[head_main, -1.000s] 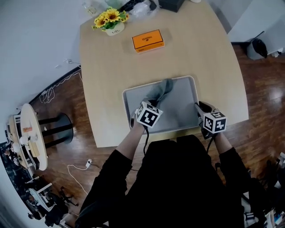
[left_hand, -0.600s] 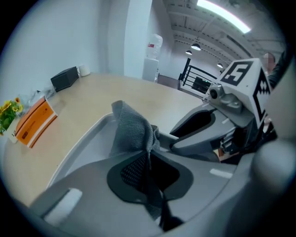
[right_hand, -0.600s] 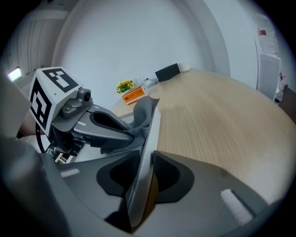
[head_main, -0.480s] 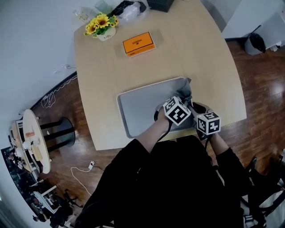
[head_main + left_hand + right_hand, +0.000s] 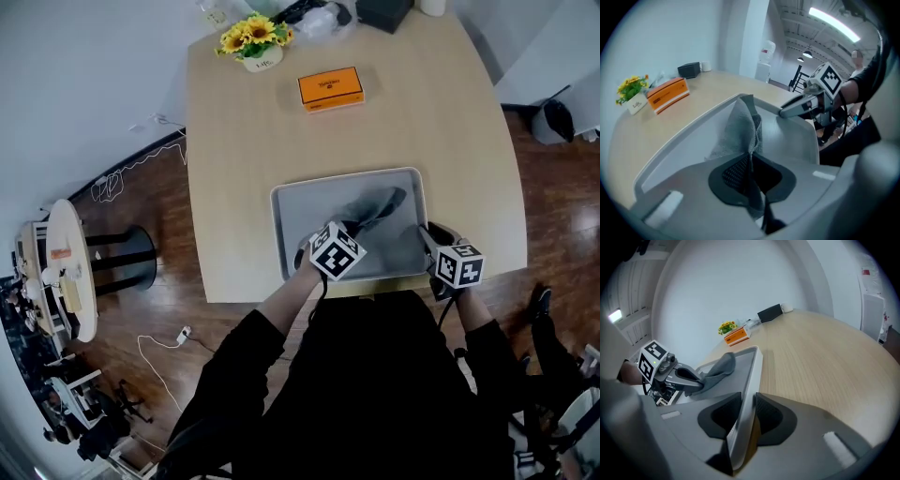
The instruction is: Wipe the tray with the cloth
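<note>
A grey tray lies at the near edge of the wooden table. A grey cloth rests inside it, bunched toward the right half. My left gripper is shut on the cloth's near end. In the left gripper view the cloth runs out from between the pads of the left gripper across the tray floor. My right gripper sits at the tray's near right corner. In the right gripper view the right gripper has its pads closed on the tray's rim.
An orange box lies further back on the table, and a pot of sunflowers stands at the far left corner. A black box sits at the far edge. Wood floor and a round side table lie to the left.
The left gripper dragged the cloth from the tray's left part over to its right side, then back toward the middle. The right gripper has stayed on the rim.
</note>
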